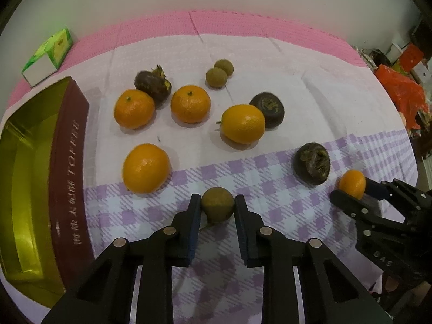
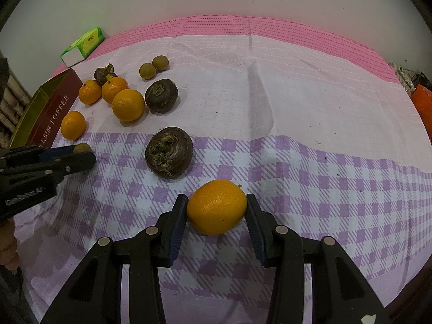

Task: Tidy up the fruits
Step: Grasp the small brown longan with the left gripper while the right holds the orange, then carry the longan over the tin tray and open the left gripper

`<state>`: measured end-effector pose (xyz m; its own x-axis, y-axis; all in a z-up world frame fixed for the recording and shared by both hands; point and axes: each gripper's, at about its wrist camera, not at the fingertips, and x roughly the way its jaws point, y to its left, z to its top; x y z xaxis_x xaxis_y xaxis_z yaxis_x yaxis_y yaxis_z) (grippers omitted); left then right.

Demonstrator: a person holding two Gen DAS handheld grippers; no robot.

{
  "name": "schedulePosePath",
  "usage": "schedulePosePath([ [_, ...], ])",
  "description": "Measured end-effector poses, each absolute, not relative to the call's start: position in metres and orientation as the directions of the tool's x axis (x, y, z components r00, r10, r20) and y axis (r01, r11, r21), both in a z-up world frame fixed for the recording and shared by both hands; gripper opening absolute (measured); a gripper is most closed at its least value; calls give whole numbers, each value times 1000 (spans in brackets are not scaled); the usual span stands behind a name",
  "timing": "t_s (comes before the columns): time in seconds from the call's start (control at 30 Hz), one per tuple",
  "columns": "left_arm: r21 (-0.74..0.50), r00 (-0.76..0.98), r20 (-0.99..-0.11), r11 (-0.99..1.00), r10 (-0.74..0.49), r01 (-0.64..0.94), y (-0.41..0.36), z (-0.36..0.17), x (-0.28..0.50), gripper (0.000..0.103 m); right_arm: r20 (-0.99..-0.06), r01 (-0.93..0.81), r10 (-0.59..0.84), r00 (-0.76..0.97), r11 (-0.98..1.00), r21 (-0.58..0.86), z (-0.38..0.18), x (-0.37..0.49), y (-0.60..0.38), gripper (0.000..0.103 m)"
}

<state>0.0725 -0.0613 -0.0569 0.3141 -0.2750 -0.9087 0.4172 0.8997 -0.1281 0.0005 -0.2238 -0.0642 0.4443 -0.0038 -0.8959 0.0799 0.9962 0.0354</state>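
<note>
Both grippers are down on the checked purple band of the tablecloth (image 2: 297, 162), near its front edge, and each has a fruit between its fingers. The left gripper (image 1: 217, 202) is clenched on a small brown-green longan (image 1: 217, 204), pads pressing its two sides. The right gripper (image 2: 216, 206) grips a small orange (image 2: 216, 207) across its widest part, fruit resting on the cloth.

The toffee box (image 1: 68, 162) lies open at the left edge, its gold inside empty as far as I can see. Toward the middle of the cloth sit four more oranges, three dark water chestnuts, the nearest (image 2: 169, 152) just behind the right gripper, and two more longans (image 1: 219, 74) touching each other farther back. A green tissue pack (image 1: 48, 56) lies at the far left corner.

I judge the longan light, with a thin brittle shell; being round, it could squirt out if pinched off centre, so hold it across the middle, gently. The orange looks soft and a little heavier, its waxy skin somewhat slippery; the grip across its girth seems right, with only modest squeeze to avoid bruising.
</note>
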Motion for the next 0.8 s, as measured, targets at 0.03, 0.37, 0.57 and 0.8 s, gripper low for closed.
schedulePosePath([
  [0.03,-129,322,-905,900,-278,416,-59,-53,73,26,-896,80,-3,444,996,36,-64,0,-224,41],
  [0.37,-90,416,-876,930,-244,356,-13,-11,81,26,-894,71,-21,448,997,12,-65,3,-220,41],
  [0.57,-33,452,-880,968,-146,249,44,-9,94,26,-892,68,-32,451,998,-1,-65,4,-219,41],
  [0.8,10,436,-899,993,-42,116,108,-25,107,26,-889,66,-40,455,998,-11,-67,3,-218,41],
])
